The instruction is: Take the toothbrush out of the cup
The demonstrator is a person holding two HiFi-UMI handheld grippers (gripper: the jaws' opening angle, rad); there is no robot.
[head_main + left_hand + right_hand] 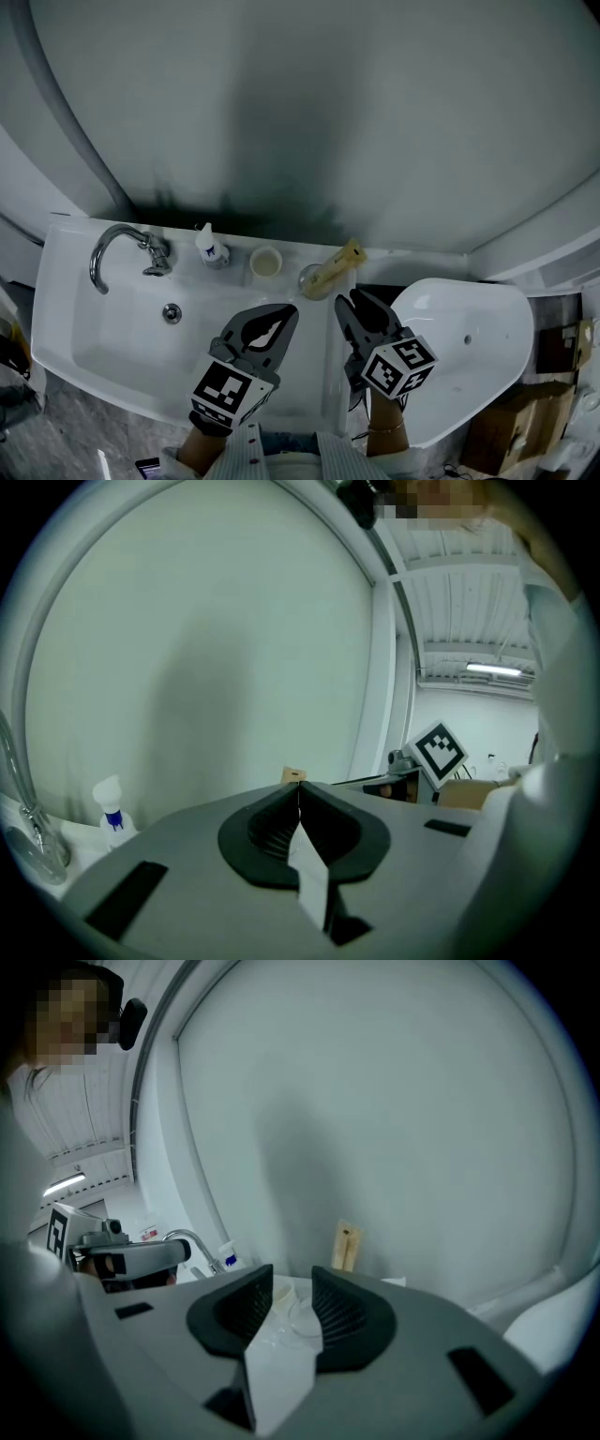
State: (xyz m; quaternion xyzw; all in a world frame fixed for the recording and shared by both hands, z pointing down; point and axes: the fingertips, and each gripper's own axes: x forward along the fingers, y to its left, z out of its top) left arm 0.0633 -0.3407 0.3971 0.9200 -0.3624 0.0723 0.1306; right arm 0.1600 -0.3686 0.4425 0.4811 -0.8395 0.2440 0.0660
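A clear glass cup stands on the back ledge of the white sink, and a tan toothbrush leans out of it toward the right. In the right gripper view the toothbrush rises against the wall, beyond the cup. My right gripper hovers just in front of the cup; its jaws stand open around nothing. My left gripper hangs beside it over the sink's right part, jaws shut and empty.
A chrome faucet stands at the sink's back left, with a small white bottle and a low cream cup along the ledge. A white rounded fixture sits to the right, with cardboard boxes beyond it. The wall rises close behind.
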